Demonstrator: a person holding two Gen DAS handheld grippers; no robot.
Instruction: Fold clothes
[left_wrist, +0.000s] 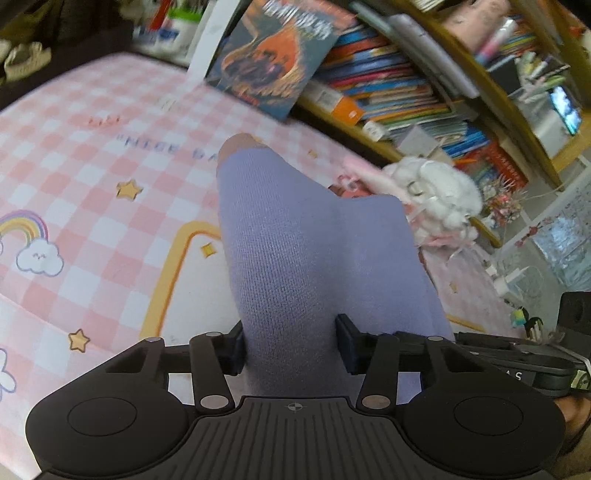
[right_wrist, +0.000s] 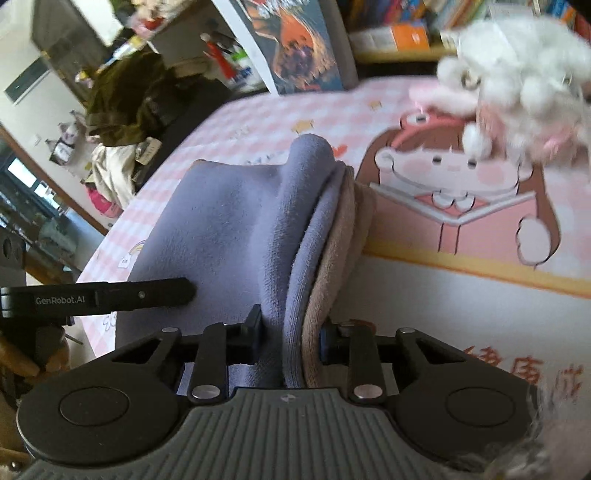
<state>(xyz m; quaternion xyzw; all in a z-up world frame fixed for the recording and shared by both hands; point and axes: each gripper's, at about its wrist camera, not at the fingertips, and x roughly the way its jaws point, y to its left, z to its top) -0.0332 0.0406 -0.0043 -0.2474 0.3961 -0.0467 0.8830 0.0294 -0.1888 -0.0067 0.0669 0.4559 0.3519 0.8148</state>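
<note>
Lavender knit garment (left_wrist: 295, 258) is held up over the mat (left_wrist: 92, 229), a pink-and-white checked sheet w/ stars, a rainbow and a cloud printed on it. In the left wrist view the cloth is bunched betw. the left gripper (left_wrist: 291, 347) fingers; jaws are part-closed and pinched on the fabric, which runs away from the cam to a beige end. In the right wrist view the same garment (right_wrist: 229, 229) is seen folded over, w/ a beige layer (right_wrist: 336, 258) lying against its right side; both layers are clamped in the right gripper (right_wrist: 290, 339), jaws narrow and pressed on the cloth. A finger of the other gripper (right_wrist: 147, 293) is seen from the left, its tip against the lavender surface.

On the mat a cartoon girl (right_wrist: 454, 192) w/ a book is printed, right of the fold, inside an orange border. A white fluffy toy (right_wrist: 517, 74) w/ pink parts sits near the mat's far right edge. A large book (left_wrist: 273, 55) is propped at the far edge. Shelves of books (left_wrist: 399, 85) are seen behind, right. Dark clothes (right_wrist: 125, 103) are piled beyond the far left edge.
</note>
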